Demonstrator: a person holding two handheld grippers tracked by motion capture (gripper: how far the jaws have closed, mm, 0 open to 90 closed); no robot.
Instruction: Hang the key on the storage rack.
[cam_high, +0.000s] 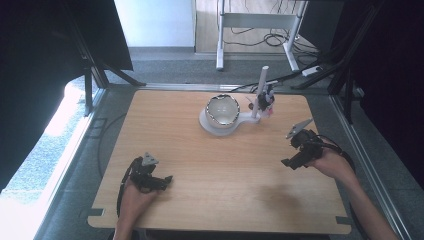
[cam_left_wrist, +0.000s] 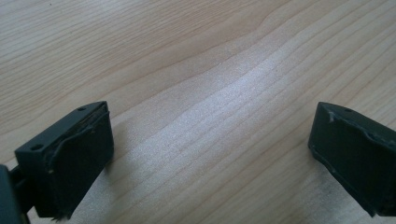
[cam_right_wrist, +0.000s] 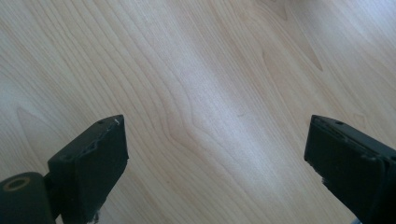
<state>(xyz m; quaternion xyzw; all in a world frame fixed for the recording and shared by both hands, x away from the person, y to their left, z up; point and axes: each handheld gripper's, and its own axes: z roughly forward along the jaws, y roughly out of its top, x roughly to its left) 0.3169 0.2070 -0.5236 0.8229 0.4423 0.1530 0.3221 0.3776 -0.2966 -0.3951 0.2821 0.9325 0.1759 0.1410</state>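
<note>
My left gripper (cam_high: 167, 179) rests low over the wooden table (cam_high: 200, 165) near its front left, held by a hand; in the left gripper view its jaws (cam_left_wrist: 210, 154) stand wide apart over bare wood, with nothing between them. My right gripper (cam_high: 287, 162) hovers at the table's right side, pointing down and leftward. In the right gripper view its jaws (cam_right_wrist: 215, 158) are also spread wide over bare wood and hold nothing. A white bowl (cam_high: 223, 110) with a dark speckled rim sits on a white stand base (cam_high: 212, 127) at the table's far middle, well away from both grippers.
A white upright post (cam_high: 260, 92) rises from the stand base right of the bowl, with a small dark clamp (cam_high: 265, 100) on it. Cables and a white table frame (cam_high: 255, 30) lie on the floor beyond. Dark curtains flank both sides.
</note>
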